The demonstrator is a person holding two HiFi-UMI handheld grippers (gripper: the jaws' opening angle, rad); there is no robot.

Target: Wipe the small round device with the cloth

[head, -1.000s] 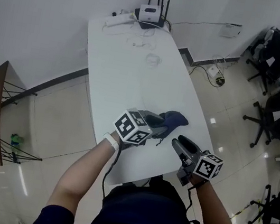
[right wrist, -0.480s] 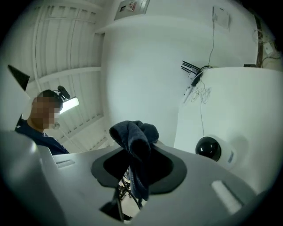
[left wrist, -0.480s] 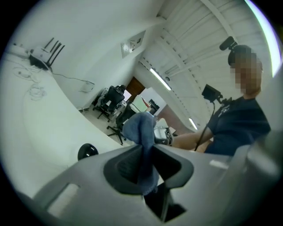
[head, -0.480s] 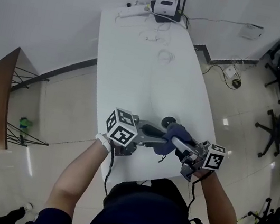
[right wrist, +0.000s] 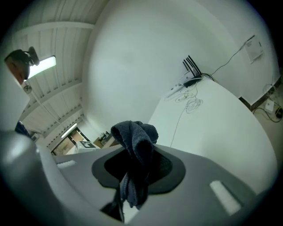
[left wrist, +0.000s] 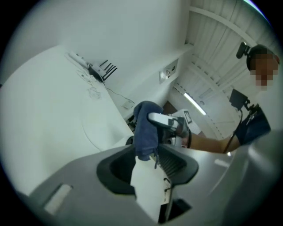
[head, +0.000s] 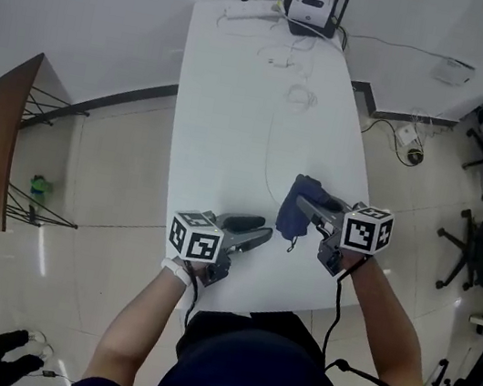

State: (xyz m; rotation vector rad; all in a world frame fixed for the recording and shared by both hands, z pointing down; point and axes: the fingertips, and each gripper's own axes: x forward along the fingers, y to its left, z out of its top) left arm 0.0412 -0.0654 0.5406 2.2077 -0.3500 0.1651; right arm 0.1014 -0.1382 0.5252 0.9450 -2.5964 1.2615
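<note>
Tabletop [head: 235, 122]: white and long; we see it run away from the person toward the wall.
Cloth [head: 290, 220]: dark blue and bunched. We find it clamped in the right gripper and raised near the tabletop's right edge. A fold stands above the jaws and a loose tail hangs below.
Right gripper [head: 306, 206]: clenched on the cloth. In its own view we see the jaws pinching the fabric in the middle. Its marker cube [head: 368, 229] sits beside the wrist.
Left gripper [head: 258, 229]: released, its jaws a little apart, and we see nothing between them. It lies low over the near end of the tabletop, pointing toward the cloth but clear of it. Its marker cube [head: 195, 237] is at the wrist.
Small round device: we cannot make it out in the head view. In the left gripper view a dark rounded edge [left wrist: 129, 141] shows on the tabletop just under the hanging cloth, and we cannot tell whether that is it.
Router [head: 311, 9]: white with black aerials, at the far end of the tabletop.
Power strip [head: 254, 8]: white, just left of the router.
Cables [head: 301, 96]: thin, white and loosely coiled on the far half of the tabletop.
</note>
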